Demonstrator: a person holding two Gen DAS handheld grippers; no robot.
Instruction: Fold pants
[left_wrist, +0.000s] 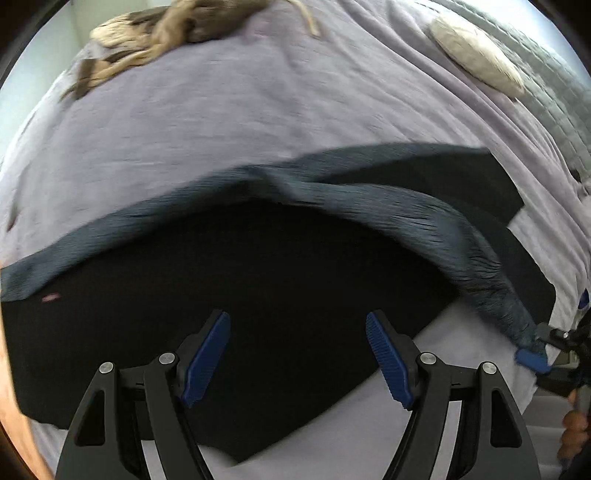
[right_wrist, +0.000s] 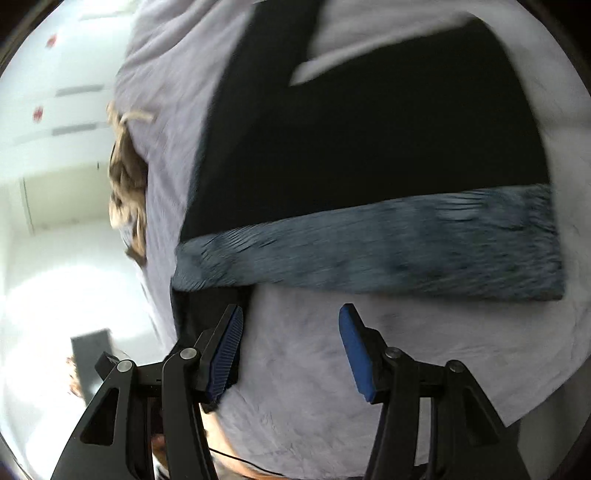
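Black pants (left_wrist: 258, 288) with a grey-blue ribbed waistband (left_wrist: 122, 225) lie on a lavender sheet (left_wrist: 221, 122). My left gripper (left_wrist: 297, 354) is open and empty, hovering over the black fabric. In the left wrist view the right gripper (left_wrist: 535, 350) appears at the far right by the waistband's lifted end; its state is unclear there. In the right wrist view the right gripper (right_wrist: 291, 347) is open and empty above bare sheet (right_wrist: 314, 387), just below the waistband (right_wrist: 369, 247). The pants (right_wrist: 369, 140) spread beyond, legs pointing away.
A tan crumpled garment (left_wrist: 166, 33) lies at the far left of the bed, also in the right wrist view (right_wrist: 127, 192). A beige pillow (left_wrist: 476, 55) and a grey quilt (left_wrist: 546, 96) sit at the far right. White floor and wall (right_wrist: 55, 184) lie beyond the bed's edge.
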